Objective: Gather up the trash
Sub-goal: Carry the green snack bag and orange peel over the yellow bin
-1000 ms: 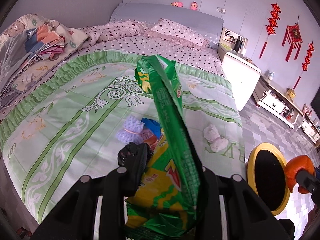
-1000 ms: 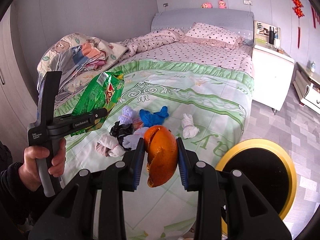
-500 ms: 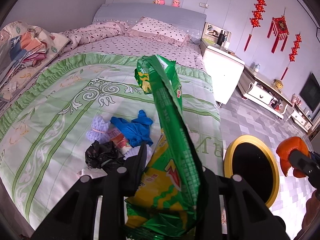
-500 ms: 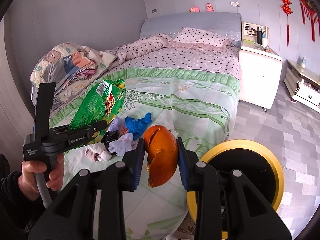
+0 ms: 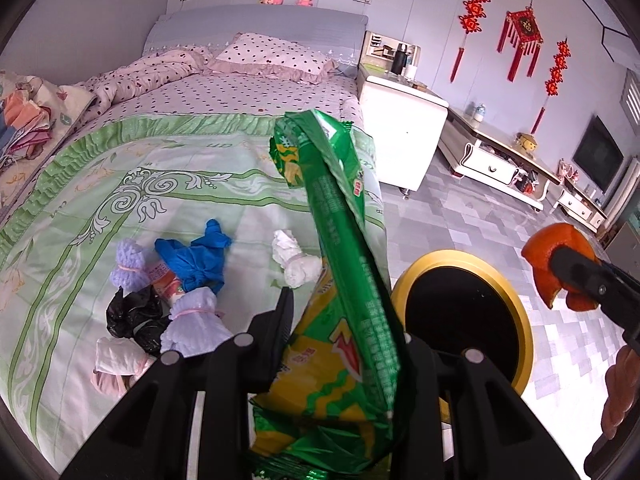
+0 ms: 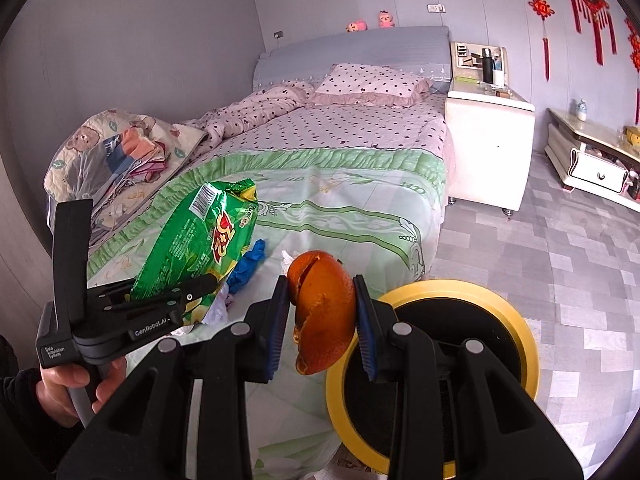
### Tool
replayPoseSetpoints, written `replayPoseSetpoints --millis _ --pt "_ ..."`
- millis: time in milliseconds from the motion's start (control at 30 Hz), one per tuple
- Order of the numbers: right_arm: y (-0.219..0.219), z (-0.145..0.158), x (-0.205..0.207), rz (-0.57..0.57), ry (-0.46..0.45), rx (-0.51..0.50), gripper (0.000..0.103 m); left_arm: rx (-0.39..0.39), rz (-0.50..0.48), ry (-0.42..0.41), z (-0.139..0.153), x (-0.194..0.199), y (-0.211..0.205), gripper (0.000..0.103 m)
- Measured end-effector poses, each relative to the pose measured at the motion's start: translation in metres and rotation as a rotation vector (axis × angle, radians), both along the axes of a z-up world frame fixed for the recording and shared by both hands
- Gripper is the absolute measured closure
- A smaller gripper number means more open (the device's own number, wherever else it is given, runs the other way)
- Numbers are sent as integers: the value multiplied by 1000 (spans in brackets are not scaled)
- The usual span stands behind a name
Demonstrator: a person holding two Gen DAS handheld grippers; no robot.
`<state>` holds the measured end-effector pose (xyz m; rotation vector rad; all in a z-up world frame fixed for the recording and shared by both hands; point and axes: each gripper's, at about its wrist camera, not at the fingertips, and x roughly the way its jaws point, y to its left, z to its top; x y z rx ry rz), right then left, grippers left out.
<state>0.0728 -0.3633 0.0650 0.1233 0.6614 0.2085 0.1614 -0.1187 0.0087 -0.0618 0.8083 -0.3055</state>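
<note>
The left tongs (image 5: 340,320) pinch a green snack bag (image 5: 344,280) that stands upright above the foot edge of the bed (image 5: 120,184). The right tongs (image 6: 322,312) pinch an orange peel (image 6: 324,312) just beside the yellow-rimmed bin (image 6: 516,320) on the floor. Wadded trash bundles (image 5: 192,320) lie clustered near the bed's foot edge.

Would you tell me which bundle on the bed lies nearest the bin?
The white bundle, alone near the bed's edge beside the bin; the others cluster farther left.
</note>
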Motion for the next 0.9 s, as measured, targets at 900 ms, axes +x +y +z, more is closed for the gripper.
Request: replayPoseSetpoints --millis 900 --pt "-108 -29 1 -165 63 56 72 7 -185 85 -34 -2 -117 75"
